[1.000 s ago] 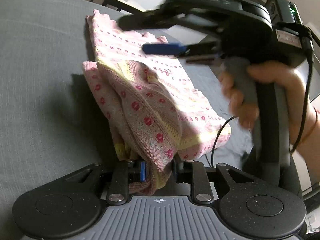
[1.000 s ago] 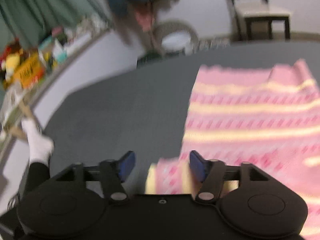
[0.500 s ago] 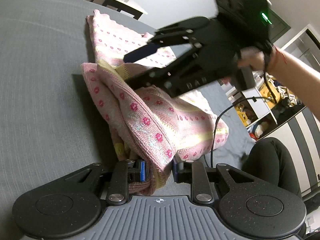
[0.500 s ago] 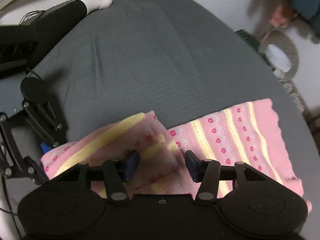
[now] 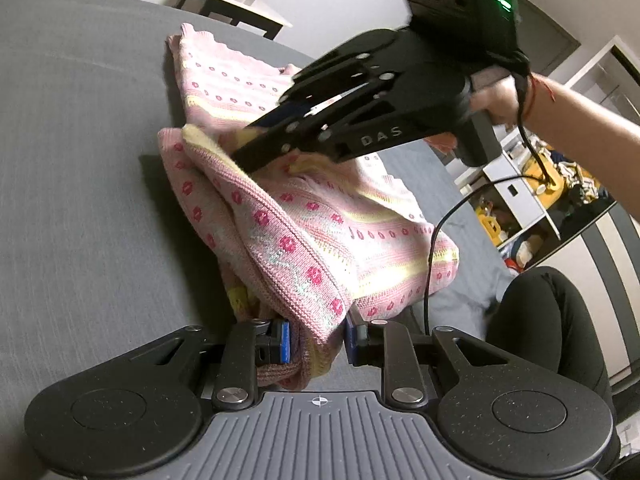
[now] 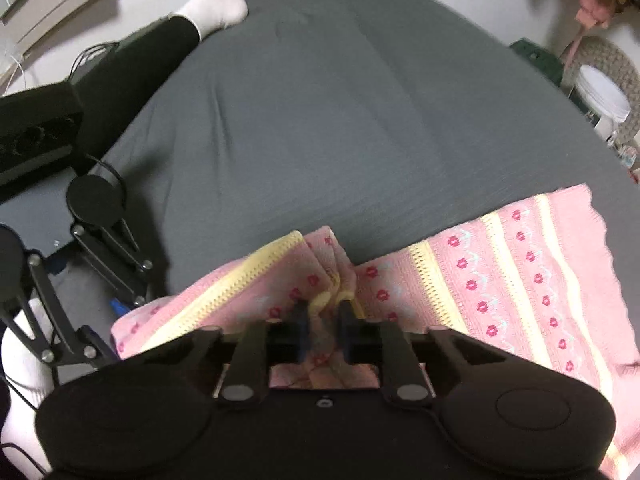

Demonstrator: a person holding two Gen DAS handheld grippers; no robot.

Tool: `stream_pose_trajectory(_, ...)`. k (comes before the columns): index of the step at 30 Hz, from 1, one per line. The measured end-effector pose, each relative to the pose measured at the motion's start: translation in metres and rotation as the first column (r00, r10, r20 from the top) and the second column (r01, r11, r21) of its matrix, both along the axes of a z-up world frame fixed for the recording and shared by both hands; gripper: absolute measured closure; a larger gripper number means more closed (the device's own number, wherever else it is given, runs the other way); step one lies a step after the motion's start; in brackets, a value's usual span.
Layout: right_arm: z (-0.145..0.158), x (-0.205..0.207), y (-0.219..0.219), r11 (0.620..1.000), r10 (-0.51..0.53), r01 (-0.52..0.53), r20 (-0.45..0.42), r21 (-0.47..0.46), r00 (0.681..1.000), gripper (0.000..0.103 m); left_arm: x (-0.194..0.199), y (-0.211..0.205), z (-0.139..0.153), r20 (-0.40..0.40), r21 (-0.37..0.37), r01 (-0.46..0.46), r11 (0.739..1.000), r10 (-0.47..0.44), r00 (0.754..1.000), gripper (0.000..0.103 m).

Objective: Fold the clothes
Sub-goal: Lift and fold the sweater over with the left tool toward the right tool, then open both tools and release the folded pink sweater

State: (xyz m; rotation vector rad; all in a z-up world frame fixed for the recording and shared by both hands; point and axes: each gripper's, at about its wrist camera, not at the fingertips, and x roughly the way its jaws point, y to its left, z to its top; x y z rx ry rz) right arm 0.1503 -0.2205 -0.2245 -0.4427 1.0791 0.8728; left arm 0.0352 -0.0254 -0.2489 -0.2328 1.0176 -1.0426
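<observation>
Both grippers pinching the pink knitted sweater (image 5: 304, 240)

Left gripper (image 5: 318, 340) jaws clamp the near corner; right gripper (image 6: 323, 322) jaws clamp the far one.

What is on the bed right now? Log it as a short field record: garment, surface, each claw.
garment: pink knit garment with yellow stripes and red flower dots, partly folded, one part lifted
surface: grey bed cover
left claw: shut on a bunched fold of the garment
right claw: shut on the garment's folded corner
other: person's leg in black with a white sock beyond the bed's edge
</observation>
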Motion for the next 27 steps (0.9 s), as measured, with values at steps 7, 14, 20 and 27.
stream_pose_trajectory(7,0.025,-0.016,-0.035,0.983,-0.154,0.145,0.071,0.117,0.986,0.092,0.0,0.001,-0.001,-0.02,-0.033,-0.021,0.999,0.02,1.0,0.079)
stream_pose_trajectory(14,-0.001,-0.003,-0.032,0.959,-0.274,0.268,0.052,0.096,0.96,0.092,0.008,0.009,-0.005,-0.092,-0.062,-0.086,0.994,0.08,0.993,0.075)
stream_pose_trajectory(20,-0.017,0.008,-0.029,0.937,-0.342,0.336,0.043,0.098,0.939,0.092,-0.002,0.04,0.013,-0.036,-0.037,-0.162,0.986,0.161,0.986,0.073)
stream_pose_trajectory(27,-0.014,0.001,-0.035,0.9,-0.423,0.415,0.036,0.134,0.905,0.082,-0.01,0.053,0.035,0.154,-0.096,-0.222,0.97,0.235,0.96,0.073)
